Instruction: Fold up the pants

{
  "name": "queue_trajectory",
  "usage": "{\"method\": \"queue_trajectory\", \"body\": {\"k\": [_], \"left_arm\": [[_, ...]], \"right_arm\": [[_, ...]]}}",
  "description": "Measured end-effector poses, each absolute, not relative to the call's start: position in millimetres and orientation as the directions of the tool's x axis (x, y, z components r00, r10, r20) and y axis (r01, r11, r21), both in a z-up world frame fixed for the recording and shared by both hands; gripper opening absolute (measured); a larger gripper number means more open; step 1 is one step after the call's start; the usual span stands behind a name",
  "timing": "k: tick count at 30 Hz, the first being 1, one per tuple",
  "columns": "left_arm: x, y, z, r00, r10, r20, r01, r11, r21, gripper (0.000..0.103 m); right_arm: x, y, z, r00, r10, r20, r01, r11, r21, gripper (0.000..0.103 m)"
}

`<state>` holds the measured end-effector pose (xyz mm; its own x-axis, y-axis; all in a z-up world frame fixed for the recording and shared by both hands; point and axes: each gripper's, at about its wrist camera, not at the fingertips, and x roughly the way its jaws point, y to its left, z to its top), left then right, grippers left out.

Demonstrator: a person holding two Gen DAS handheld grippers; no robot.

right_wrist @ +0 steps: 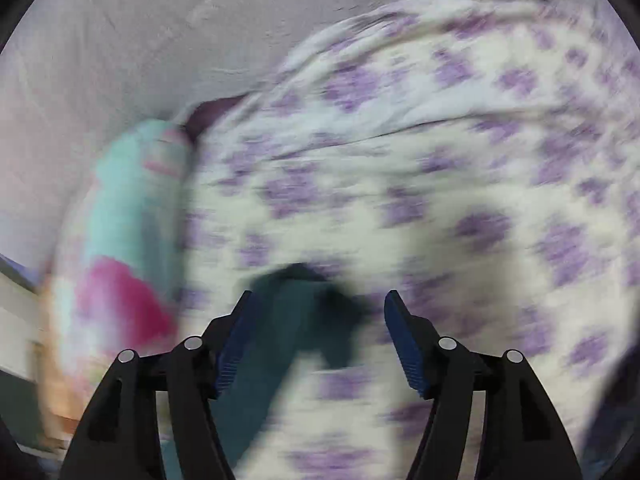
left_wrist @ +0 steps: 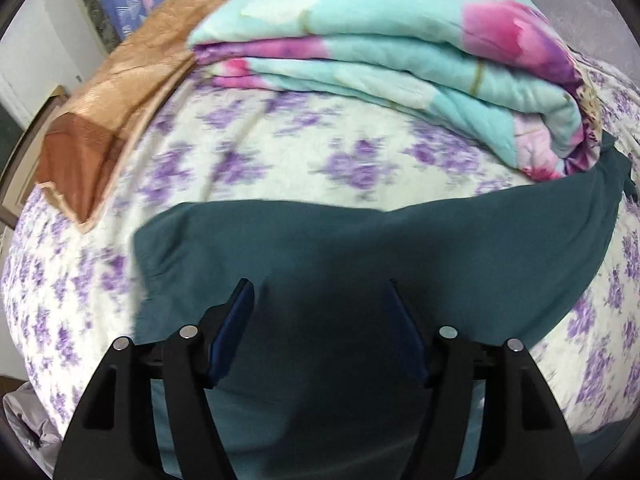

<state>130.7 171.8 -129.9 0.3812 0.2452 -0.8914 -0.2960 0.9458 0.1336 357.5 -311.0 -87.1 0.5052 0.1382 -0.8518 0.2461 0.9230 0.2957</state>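
Note:
Dark teal pants point(left_wrist: 360, 240) lie spread across a bed sheet with purple flowers point(left_wrist: 280, 140). My left gripper point(left_wrist: 320, 282) hovers over their middle, its blue-padded fingers point(left_wrist: 236, 312) wide apart and open, with the cloth lying flat beneath them. In the blurred right wrist view, one narrow end of the pants point(right_wrist: 296, 320) lies on the sheet point(right_wrist: 440, 160) between the spread fingers point(right_wrist: 400, 328) of my right gripper point(right_wrist: 320, 294), close to the left pad. That gripper is open and its pads do not press on the cloth.
A folded turquoise quilt with pink flowers point(left_wrist: 400, 52) lies just behind the pants, touching their far right end; the same quilt point(right_wrist: 132, 220) shows at the left of the right wrist view. A tan and brown cloth point(left_wrist: 120, 100) lies at the back left. A grey wall point(right_wrist: 140, 40) runs behind the bed.

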Motion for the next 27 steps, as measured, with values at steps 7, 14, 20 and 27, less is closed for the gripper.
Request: {"method": "queue_trajectory", "body": {"k": [7, 14, 20, 27], "left_arm": [[77.0, 204.5, -129.7, 0.330, 0.284, -0.900, -0.393, 0.908, 0.142, 0.067], [44.5, 215.9, -147.6, 0.260, 0.273, -0.926, -0.456, 0.880, 0.131, 0.067], [45.6, 226.1, -154.0, 0.256, 0.274, -0.927, -0.477, 0.870, 0.125, 0.071], [58.2, 226.2, -139.4, 0.287, 0.275, -0.917, -0.426, 0.895, 0.135, 0.070]], "right_arm": [[352.4, -319.3, -147.7, 0.404, 0.253, -0.879, 0.190, 0.917, 0.351, 0.065], [359.5, -279.2, -162.3, 0.380, 0.197, -0.904, 0.109, 0.961, 0.256, 0.010], [309.4, -347.1, -93.6, 0.489, -0.093, -0.867, 0.085, 0.995, -0.059, 0.011], [253.8, -422.5, -110.2, 0.388, -0.438, -0.811, 0.096, 0.894, -0.437, 0.060]]}}
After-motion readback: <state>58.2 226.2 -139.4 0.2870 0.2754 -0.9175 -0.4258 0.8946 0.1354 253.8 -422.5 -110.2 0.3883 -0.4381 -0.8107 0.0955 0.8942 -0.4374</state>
